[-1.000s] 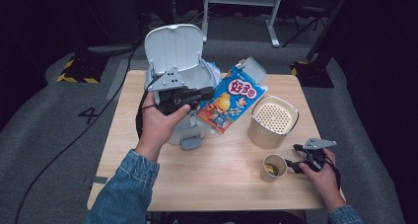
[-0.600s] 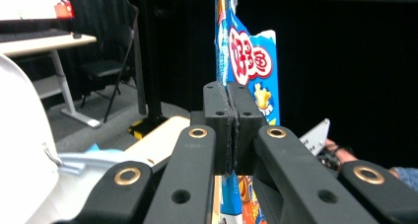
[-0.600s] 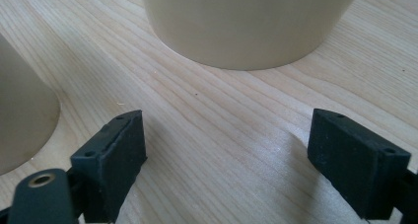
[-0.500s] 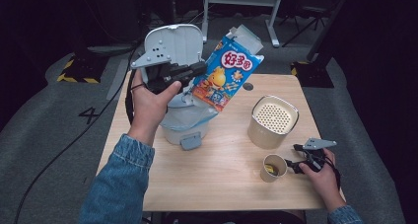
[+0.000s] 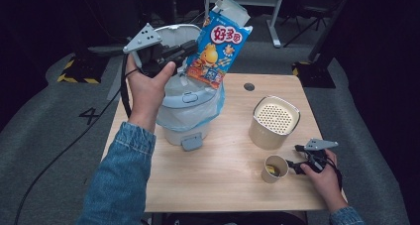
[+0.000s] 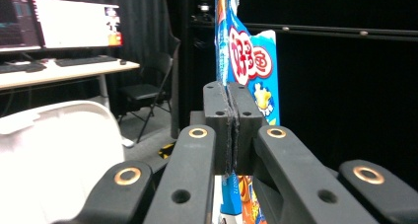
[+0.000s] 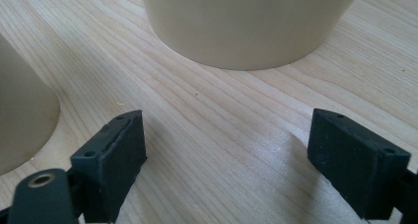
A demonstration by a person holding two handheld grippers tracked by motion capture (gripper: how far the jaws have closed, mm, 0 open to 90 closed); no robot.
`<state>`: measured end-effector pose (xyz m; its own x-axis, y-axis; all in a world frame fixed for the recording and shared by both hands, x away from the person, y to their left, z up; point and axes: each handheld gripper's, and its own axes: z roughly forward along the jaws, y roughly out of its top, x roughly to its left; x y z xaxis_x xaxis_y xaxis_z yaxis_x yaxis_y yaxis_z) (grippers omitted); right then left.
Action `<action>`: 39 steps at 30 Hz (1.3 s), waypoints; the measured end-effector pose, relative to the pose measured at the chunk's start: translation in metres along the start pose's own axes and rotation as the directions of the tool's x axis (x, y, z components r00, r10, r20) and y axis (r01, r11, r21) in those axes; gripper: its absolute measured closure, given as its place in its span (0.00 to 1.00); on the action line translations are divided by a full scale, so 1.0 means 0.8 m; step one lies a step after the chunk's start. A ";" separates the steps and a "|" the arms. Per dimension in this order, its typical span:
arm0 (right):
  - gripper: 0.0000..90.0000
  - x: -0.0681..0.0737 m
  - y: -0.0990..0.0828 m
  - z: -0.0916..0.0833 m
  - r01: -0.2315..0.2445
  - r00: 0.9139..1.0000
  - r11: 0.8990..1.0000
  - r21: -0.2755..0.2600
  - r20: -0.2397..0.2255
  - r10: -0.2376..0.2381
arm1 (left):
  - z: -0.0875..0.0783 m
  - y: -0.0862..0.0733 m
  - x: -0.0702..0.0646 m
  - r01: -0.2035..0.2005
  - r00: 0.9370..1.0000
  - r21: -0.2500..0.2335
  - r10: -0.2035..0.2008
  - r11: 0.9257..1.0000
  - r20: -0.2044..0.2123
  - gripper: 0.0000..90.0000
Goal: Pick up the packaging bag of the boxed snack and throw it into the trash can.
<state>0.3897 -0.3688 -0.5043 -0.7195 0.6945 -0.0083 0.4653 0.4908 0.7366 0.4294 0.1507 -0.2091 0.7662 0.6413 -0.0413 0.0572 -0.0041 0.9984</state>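
Scene: pale wooden table (image 5: pixel 223 185) seen from above, dark room around it.
Left gripper (image 5: pixel 190 49): held up at about 11 o'clock over the table, jaws pinched tight on the edge of a blue printed foil snack bag (image 5: pixel 218 49).
Snack bag: hanging in the air above a white plastic bin (image 5: pixel 185 131) with a raised lid and a clear liner bag (image 5: pixel 195 108); bag's top is torn open.
Right gripper (image 5: pixel 293 165): resting low at about 4 o'clock, jaws spread wide with nothing between them.
Nearby: small tan paper cup (image 5: pixel 274 168) just beside the right gripper; cream perforated-top cylinder (image 5: pixel 274 122) at about 2 o'clock.
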 end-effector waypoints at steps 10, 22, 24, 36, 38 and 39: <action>0.17 0.000 0.000 0.000 0.000 1.000 1.000 0.000 0.000 0.000 | -0.001 -0.003 0.024 0.022 0.994 -0.022 -0.025 1.000 -0.108 0.98; 0.17 0.000 0.000 0.000 0.001 1.000 1.000 0.000 0.001 -0.001 | -0.009 -0.015 0.040 0.022 0.980 -0.015 -0.024 1.000 -0.196 0.98; 0.17 0.000 0.000 0.000 0.001 1.000 1.000 0.000 0.001 -0.001 | -0.011 -0.018 0.044 0.034 0.978 -0.020 -0.037 0.999 -0.203 0.98; 0.17 0.000 0.000 0.000 0.000 1.000 1.000 0.000 0.000 0.000 | -0.011 -0.051 0.052 0.056 0.974 0.011 -0.052 0.998 -0.221 0.98; 0.17 0.000 0.000 0.000 0.001 1.000 1.000 0.000 0.000 -0.001 | -0.012 -0.056 0.054 0.064 0.973 0.014 -0.060 0.998 -0.223 0.98; 0.17 0.000 0.000 0.000 0.001 1.000 1.000 0.000 0.001 -0.001 | -0.013 -0.058 0.055 0.066 0.972 0.014 -0.061 0.998 -0.225 0.98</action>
<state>0.3897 -0.3688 -0.5043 -0.7192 0.6947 -0.0093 0.4649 0.4912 0.7366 0.4539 0.1868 -0.2571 0.5972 0.7968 -0.0925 0.1168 0.0277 0.9928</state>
